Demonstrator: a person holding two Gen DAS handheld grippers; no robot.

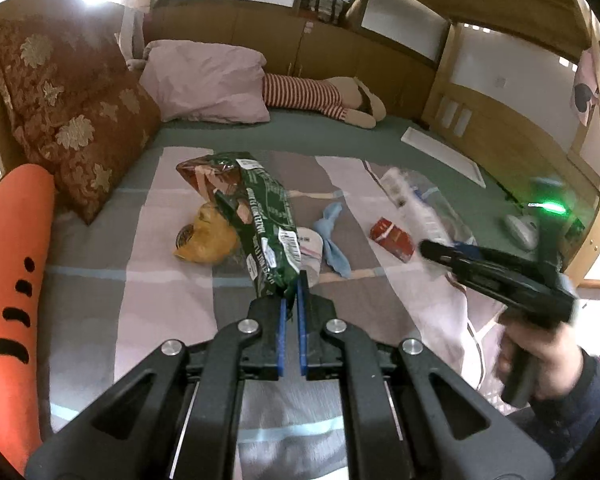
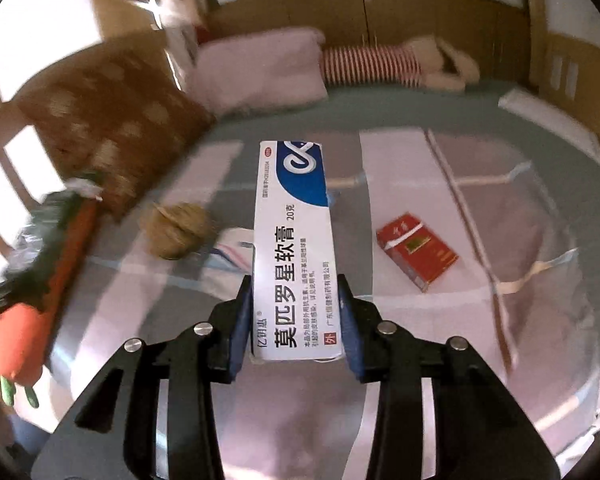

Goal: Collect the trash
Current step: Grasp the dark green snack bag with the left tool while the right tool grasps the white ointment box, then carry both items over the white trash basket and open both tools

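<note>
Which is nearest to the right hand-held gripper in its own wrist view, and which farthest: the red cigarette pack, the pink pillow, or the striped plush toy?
1. Red cigarette pack, on the bedspread just right of the right hand-held gripper, which holds an ointment box.
2. Pink pillow, far back, left of centre.
3. Striped plush toy, by the back wall, slightly beyond the pillow.

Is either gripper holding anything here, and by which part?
Left gripper pinches the green snack bag by its bottom edge. Right gripper clamps the white ointment box across its long sides near one end.
</note>
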